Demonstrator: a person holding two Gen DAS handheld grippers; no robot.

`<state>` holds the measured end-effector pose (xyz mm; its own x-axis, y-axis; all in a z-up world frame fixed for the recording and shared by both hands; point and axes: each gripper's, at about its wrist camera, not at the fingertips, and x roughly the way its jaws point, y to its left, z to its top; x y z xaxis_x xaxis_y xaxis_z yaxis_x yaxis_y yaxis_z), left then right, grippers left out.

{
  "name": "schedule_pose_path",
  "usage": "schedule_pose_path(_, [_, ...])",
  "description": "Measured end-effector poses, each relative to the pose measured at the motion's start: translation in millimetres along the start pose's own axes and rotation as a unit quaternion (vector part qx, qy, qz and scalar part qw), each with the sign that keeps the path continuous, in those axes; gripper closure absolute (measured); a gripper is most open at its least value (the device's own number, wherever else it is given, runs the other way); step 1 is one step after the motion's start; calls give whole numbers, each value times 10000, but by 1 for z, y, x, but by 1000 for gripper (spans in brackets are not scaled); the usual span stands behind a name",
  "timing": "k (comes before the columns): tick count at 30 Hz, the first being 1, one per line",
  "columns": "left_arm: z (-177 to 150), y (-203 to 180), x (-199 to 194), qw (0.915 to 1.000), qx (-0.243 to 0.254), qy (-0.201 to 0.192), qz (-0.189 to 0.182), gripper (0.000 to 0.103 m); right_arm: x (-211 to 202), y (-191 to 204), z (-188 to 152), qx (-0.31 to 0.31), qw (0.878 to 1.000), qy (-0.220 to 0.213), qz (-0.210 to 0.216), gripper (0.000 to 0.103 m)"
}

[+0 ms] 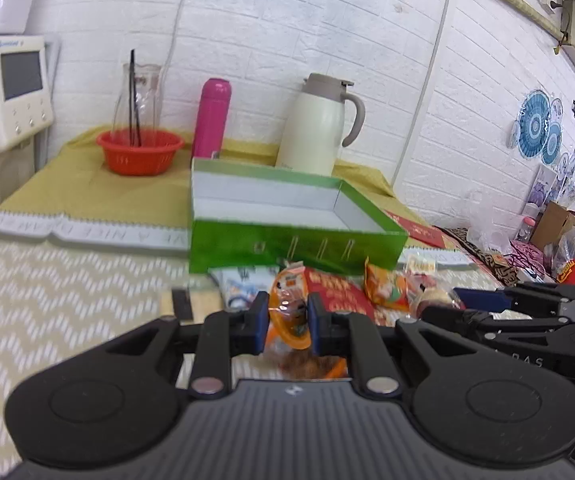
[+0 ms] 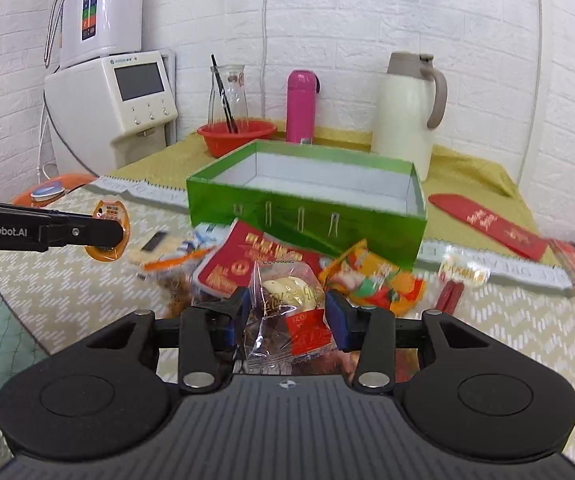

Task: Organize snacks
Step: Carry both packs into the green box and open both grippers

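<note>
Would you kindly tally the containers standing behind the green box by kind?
Red basket: 1
Glass carafe: 1
Pink flask: 1
Cream jug: 1
Total: 4

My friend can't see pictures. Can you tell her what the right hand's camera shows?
The right gripper pinches a clear crinkly snack packet above a pile of colourful snack packets on a zigzag-patterned tablecloth. Behind the pile sits an open green cardboard box, white inside. On the left, the left gripper holds a small orange packet.
</note>
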<state>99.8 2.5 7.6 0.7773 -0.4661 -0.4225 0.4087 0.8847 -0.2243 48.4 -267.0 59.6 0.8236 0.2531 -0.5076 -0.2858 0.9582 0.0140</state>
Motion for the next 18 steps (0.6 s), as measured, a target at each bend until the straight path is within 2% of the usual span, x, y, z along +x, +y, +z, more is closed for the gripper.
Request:
schedule_pose_path(3, [27, -3, 27, 9997, 194, -145, 88, 88, 14, -12, 33, 60, 9995, -269, -124, 30])
schedule_pose_path(5, [50, -1, 53, 9996, 201, -195, -26, 88, 29, -24, 53, 188, 9991, -336, -155, 30])
schedule_pose_path(9, [84, 0, 108, 9989, 441, -144, 88, 88, 72, -59, 84, 802, 9966, -130, 122, 30])
schedule_pose_path(13, [99, 11, 159, 9994, 246, 224, 43, 88, 116, -81, 89, 1210, 9923, 189, 201, 30])
schedule_pose_path(15, [98, 15, 179, 9987, 261, 388, 203, 88, 135, -86, 85, 1297, 9909, 330, 147, 30])
schedule_pose_path(18, [91, 23, 198, 9978, 79, 643, 173, 88, 153, -92, 76, 1442, 9885, 445, 43, 30])
